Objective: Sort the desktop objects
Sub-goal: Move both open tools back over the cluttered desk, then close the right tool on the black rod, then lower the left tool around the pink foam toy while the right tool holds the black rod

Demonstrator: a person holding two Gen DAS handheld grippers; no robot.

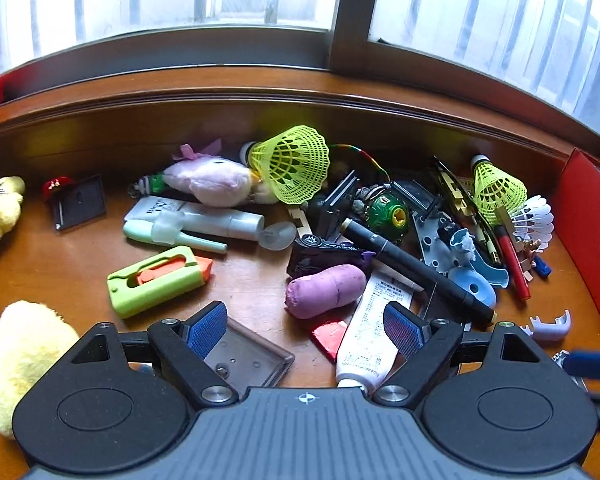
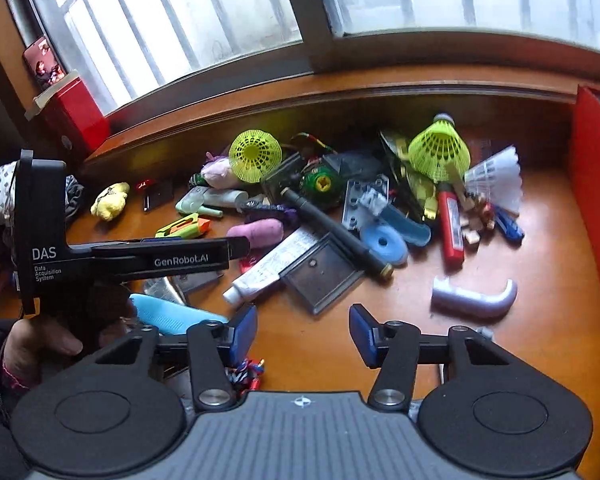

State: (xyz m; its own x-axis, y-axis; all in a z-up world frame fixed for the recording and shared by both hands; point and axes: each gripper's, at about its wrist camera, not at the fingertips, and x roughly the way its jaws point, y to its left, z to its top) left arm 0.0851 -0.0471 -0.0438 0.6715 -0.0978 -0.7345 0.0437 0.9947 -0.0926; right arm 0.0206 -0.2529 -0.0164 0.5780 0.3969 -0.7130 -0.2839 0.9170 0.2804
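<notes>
Left wrist view: the left gripper (image 1: 306, 330) hovers spread and empty over the wooden desk (image 1: 80, 264); the purple oval squishy toy (image 1: 325, 290) lies just beyond.

Right wrist view: the right gripper (image 2: 303, 334) is likewise spread, holding nothing, near the desk's front edge with the curved lilac plastic piece (image 2: 474, 300) close by. Sorting seems barely begun; next comes picking one item.

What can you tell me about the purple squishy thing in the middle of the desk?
The purple squishy thing is a soft-looking, rounded lump like a fat bean, lilac-pink with thin dark marks on its skin. It lies on its side on the wooden desk, in the pile's near edge. A dark purple-black object sits against its far side, and a white tube lies right beside it. Neither tool touches it.
</notes>
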